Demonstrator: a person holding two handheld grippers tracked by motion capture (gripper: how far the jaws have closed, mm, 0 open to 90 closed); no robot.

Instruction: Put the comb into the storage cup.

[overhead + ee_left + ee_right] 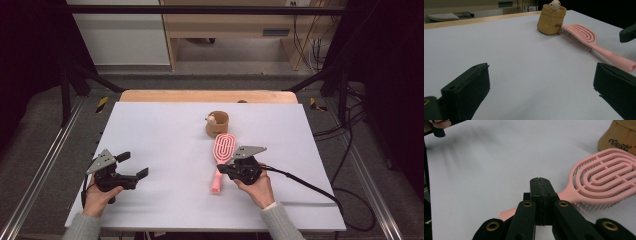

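your pink hairbrush (223,155) lies just right of centre in the high view on the white surface (165,130) — a vented oval head with looped slots, bristles sideways, slim handle. your right claw (540,185) is clenched over that handle; your left claw (541,87) stands released — nothing between its jaws.

The tan cup (621,138) near the table's far edge bears dark script lettering (too cut off to read).
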